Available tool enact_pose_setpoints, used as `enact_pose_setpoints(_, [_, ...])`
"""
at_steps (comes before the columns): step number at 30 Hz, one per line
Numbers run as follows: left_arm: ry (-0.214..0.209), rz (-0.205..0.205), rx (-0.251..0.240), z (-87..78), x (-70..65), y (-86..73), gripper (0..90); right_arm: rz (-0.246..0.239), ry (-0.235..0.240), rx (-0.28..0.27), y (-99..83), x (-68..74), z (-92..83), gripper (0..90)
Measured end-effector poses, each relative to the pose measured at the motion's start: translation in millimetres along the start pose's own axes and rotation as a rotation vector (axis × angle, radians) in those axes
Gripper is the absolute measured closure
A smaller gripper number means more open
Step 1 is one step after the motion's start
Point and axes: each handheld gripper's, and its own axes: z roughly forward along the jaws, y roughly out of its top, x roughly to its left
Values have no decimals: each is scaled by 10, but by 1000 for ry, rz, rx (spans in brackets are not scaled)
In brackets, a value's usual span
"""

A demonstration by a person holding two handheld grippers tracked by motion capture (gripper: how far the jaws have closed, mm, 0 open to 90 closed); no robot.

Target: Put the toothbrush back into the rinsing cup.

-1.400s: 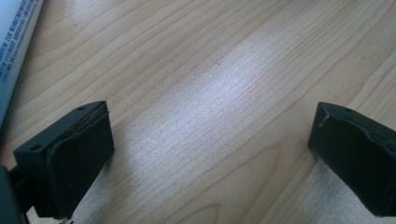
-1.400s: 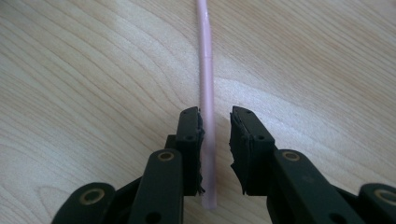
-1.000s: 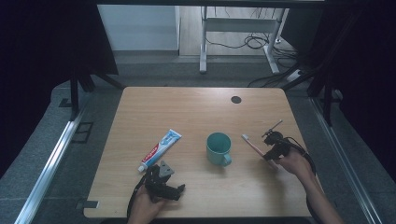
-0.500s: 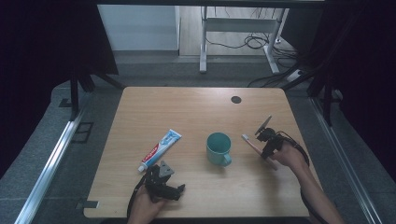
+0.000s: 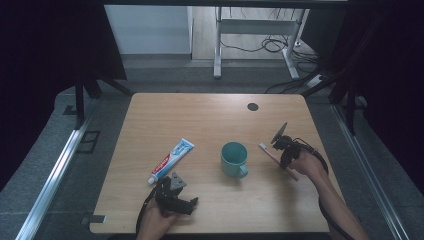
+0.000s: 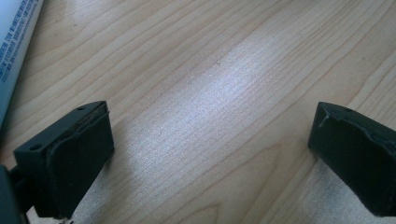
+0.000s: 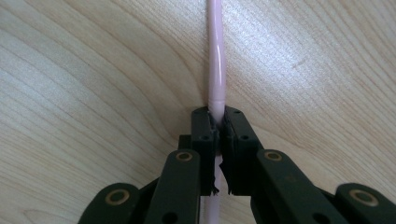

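1. Wooden table, light grain, rounded corners; a small dark round hole cover sits near its far edge, right of centre.
2. Left gripper rests low at the near edge of the table, held in the person's left hand. In the left gripper view its jaws are spread wide, one black pad at the left and the other at the right, with only bare wood between them.
3. Right gripper is at the right side of the table, held in the right hand, forearm coming in from the bottom right. Jaws have just been closing and are now pinched on the toothbrush, pads pressed on the pink handle from both sides in the right gripper view.
4. Toothpaste tube, white and blue with red, lies flat and diagonal on the left half of the table, cap end toward the near left; just beyond the left gripper, not touched. Its edge shows at the top left of the left gripper view.
5. Teal mug stands upright near the table's middle, handle toward the near right; between the tube and the right gripper, apart from both.
6. Toothbrush, pink handle, lies diagonally right of the mug, head end toward the mug, low at the tabletop; whether it rests on the wood I cannot tell. The handle runs straight up from the jaws in the right gripper view.
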Motion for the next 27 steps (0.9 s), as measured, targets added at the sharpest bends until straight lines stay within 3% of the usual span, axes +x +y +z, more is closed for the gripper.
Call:
enact_pose_setpoints(12, [0,0,0,0,0,0,0,14,9,-66,-60,-21,-106,836])
enact_pose_setpoints(27, [0,0,0,0,0,0,0,15,42,-242,-209,0,-272,835])
